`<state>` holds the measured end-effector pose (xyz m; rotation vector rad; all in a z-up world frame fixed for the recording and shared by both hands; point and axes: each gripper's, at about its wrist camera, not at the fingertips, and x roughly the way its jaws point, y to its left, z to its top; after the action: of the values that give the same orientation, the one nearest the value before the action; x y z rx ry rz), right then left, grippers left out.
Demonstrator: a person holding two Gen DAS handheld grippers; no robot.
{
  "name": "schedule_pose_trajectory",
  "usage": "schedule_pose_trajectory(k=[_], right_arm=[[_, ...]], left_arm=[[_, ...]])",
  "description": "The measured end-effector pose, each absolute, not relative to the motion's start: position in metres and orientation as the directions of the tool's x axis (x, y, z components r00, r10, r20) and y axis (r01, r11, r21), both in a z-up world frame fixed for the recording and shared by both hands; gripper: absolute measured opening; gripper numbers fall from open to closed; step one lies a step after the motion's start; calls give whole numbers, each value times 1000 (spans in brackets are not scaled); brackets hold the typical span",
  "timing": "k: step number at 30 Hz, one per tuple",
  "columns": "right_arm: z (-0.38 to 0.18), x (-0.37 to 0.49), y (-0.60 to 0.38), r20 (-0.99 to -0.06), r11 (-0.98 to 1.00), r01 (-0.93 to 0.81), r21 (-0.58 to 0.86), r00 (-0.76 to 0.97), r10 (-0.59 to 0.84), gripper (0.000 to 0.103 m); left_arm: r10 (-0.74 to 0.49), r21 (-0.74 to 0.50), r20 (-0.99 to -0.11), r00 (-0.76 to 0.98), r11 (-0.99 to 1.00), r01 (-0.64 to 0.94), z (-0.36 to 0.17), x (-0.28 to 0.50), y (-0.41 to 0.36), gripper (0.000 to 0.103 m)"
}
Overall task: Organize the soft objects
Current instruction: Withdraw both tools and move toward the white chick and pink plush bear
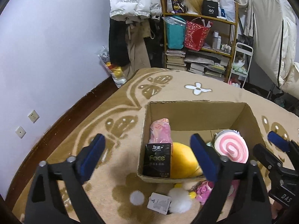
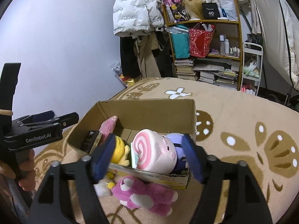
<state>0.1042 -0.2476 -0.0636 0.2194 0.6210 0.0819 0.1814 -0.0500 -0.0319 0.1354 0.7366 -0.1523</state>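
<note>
I had both claws apart, empty: left claw [image 1: 147,155] & right claw [image 2: 147,157] just above box [image 2: 145,110]; pink bear [image 2: 143,194] below right.

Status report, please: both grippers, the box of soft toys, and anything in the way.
Left gripper open, empty. Right gripper open, empty. Cardboard box holds swirl plush. Pink bear on rug outside, unobstructed.

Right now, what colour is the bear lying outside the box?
Pink bear with white patches, lying on the carpet against the box's front; clearest in the right wrist view.
</note>
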Motion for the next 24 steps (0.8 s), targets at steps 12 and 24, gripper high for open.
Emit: schedule_pose_trajectory(k=[12,24], right_arm=[[-51,83,-253,-550,960,26,277,824,136,103],[-57,58,-253,-585,953,85,292,804,107,103]], left_arm=[[-94,66,-704,704,978,197,-20,162,-37,102],[-100,50,-749,656,977,205,-31,137,-26,102]])
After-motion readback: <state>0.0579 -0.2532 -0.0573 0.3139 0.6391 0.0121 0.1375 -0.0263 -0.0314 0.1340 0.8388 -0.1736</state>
